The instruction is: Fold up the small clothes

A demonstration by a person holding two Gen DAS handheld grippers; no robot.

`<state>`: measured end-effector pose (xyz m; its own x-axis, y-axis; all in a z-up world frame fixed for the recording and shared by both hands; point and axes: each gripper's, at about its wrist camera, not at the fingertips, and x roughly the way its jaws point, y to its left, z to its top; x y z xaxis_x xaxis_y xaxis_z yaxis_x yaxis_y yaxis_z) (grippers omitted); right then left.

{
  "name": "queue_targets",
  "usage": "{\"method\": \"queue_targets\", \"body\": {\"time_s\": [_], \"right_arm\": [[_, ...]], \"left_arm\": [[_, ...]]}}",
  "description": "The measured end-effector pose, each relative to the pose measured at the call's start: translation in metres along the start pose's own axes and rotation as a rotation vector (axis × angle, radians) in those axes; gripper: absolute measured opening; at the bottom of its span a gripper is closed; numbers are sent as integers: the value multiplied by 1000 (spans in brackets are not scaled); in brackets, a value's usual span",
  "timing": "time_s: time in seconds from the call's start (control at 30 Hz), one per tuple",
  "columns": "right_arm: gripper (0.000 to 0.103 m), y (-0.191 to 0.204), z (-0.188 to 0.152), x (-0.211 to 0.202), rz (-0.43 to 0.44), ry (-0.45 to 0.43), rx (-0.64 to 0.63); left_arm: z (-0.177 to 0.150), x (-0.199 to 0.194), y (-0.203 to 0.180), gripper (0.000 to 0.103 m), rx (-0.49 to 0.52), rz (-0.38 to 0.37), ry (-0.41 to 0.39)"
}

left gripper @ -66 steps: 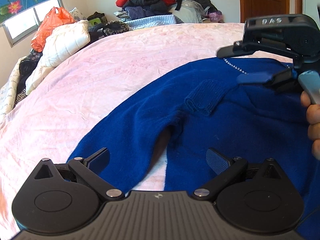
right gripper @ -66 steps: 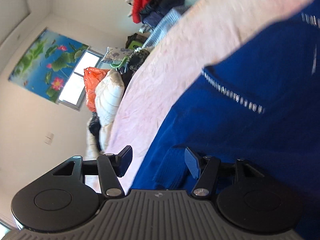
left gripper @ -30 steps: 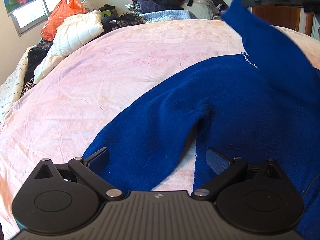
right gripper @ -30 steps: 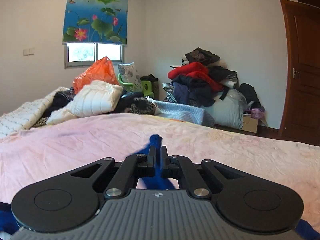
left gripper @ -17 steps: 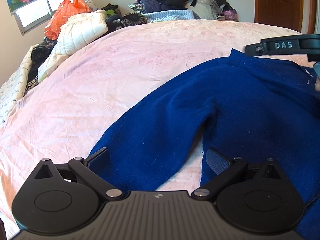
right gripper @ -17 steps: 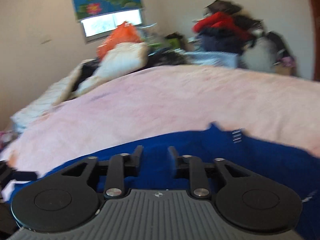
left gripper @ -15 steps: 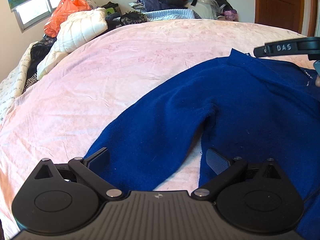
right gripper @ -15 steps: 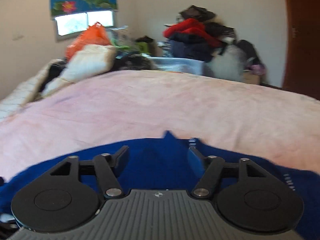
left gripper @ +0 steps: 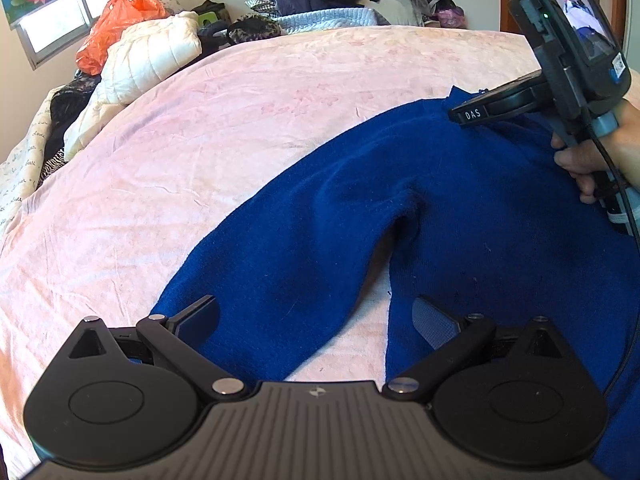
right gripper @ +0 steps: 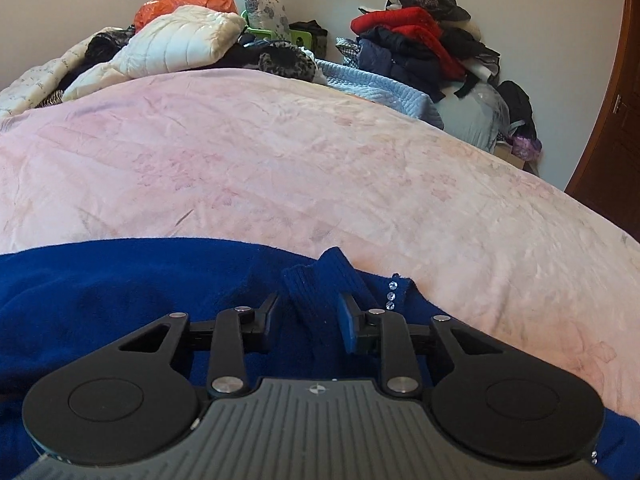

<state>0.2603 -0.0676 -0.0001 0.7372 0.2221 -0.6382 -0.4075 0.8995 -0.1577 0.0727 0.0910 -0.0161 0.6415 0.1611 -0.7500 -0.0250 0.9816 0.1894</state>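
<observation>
A royal-blue knit sweater point(left gripper: 460, 208) lies on the pink bedspread point(left gripper: 240, 120). One sleeve point(left gripper: 288, 264) runs down toward my left gripper point(left gripper: 316, 320), which is open just above the sleeve and the bare gap beside it. In the right wrist view the sweater point(right gripper: 120, 288) fills the foreground, with a ribbed cuff point(right gripper: 320, 284) folded onto it and rhinestones at the neckline. My right gripper point(right gripper: 308, 316) is open, its jaws either side of the cuff. The right gripper also shows in the left wrist view point(left gripper: 500, 102), held by a hand.
A white puffy jacket point(left gripper: 148, 60), an orange bag point(left gripper: 120, 20) and dark clothes lie along the bed's far left. A pile of red and dark clothes point(right gripper: 416, 40) stands against the far wall. A brown door point(right gripper: 612, 120) is at right.
The right gripper lifted the sleeve, carried it across the sweater, laid it down and opened. Its jaws now stand wider around the cuff. The left gripper stayed open and nearly still.
</observation>
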Motion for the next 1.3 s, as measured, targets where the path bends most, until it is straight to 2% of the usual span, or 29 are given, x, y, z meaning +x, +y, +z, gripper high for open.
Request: {"method": "queue_targets", "body": {"time_s": [0.07,0.17,0.3,0.37,0.4,0.47,0.57,0.67,0.7,0.73,0.8,0.87,0.9,0.97,1.03,1.07,1.17,1.23,1.3], "right_arm": [[4,-6,2,-5,0,-12,54],[5,-27,6,-25,63,-89,207],[6,-53,16,-61,85,-224,375],[6,-53,19,-83,128,-307,404],[6,-47,19,-89,169,-311,383],[6,-25,15,-89,273,-232,329],[7,6,-4,-74,382,-77,284],[21,22,-23,-53,548,116,313],[26,25,-27,-56,592,120,309],[32,23,-28,-64,602,86,302],[37,10,-27,-81,573,13,328],[39,-9,-26,-89,484,-39,394],[37,-16,-27,-90,437,-44,423],[38,-22,-32,-79,363,9,425],[38,-13,-42,-63,344,99,378],[41,-9,-47,-59,331,103,360],[43,0,-50,-73,272,47,368],[45,8,-50,-91,241,-20,324],[56,17,-54,-97,221,-36,296]], "left_arm": [[-1,0,0,103,1,-2,1],[3,2,3,103,-7,1,-1],[4,-1,9,103,-34,19,-11],[5,-3,14,103,-53,27,-19],[6,-3,16,103,-56,27,-17],[6,-4,21,103,-59,35,-19],[4,-3,25,103,-63,51,-12],[0,-3,27,103,-58,52,0],[-2,-4,28,103,-51,53,-2],[-3,-5,28,103,-46,57,-5],[-4,-5,29,103,-45,68,-3],[-4,-4,31,103,-60,65,5],[-4,-3,31,103,-67,61,9],[-4,-4,31,103,-73,53,7],[-5,-5,29,103,-72,64,5],[-5,-5,28,103,-72,65,6],[-8,-7,26,103,-71,57,9],[-9,-7,23,103,-63,58,11],[-10,-8,22,103,-63,54,12]]}}
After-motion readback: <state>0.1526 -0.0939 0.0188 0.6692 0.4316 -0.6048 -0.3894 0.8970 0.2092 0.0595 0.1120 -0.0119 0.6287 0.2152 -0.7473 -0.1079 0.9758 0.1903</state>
